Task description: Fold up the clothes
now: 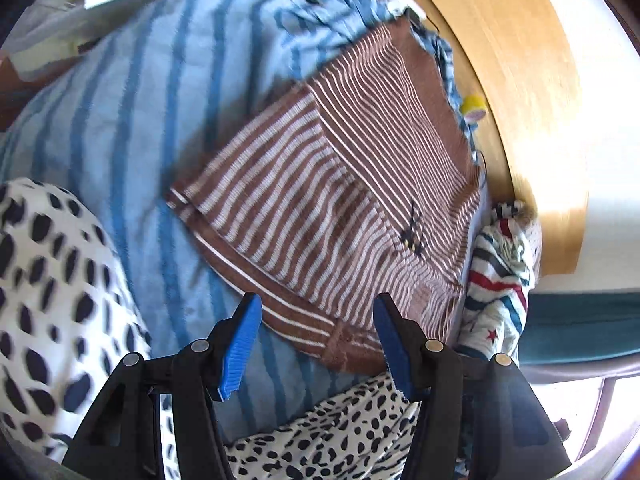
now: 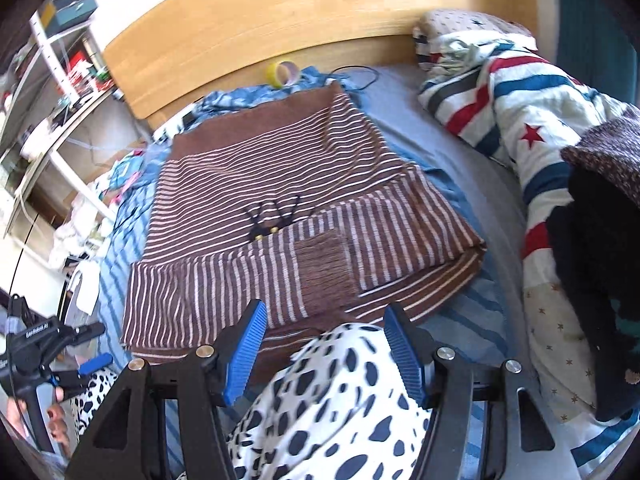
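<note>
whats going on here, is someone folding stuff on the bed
Yes. A person holding a hand-held gripper in each hand is folding clothes on a bed. A brown striped sweater lies folded flat on the blue striped sheet, sleeves turned in across its front. Both the left hand-held gripper and the right hand-held gripper are open and hold nothing, just short of the sweater's near edge. A star-patterned quilt is bunched beside it, and a roll of tape sits by the wooden headboard.

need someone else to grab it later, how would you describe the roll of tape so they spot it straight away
Start at the curved light wooden headboard of the bed. At its foot, just beyond the far edge of the folded brown and white striped knit garment, sits the small yellow roll of tape. It is the only round, hollow, bright yellow thing among the fabrics.
</note>
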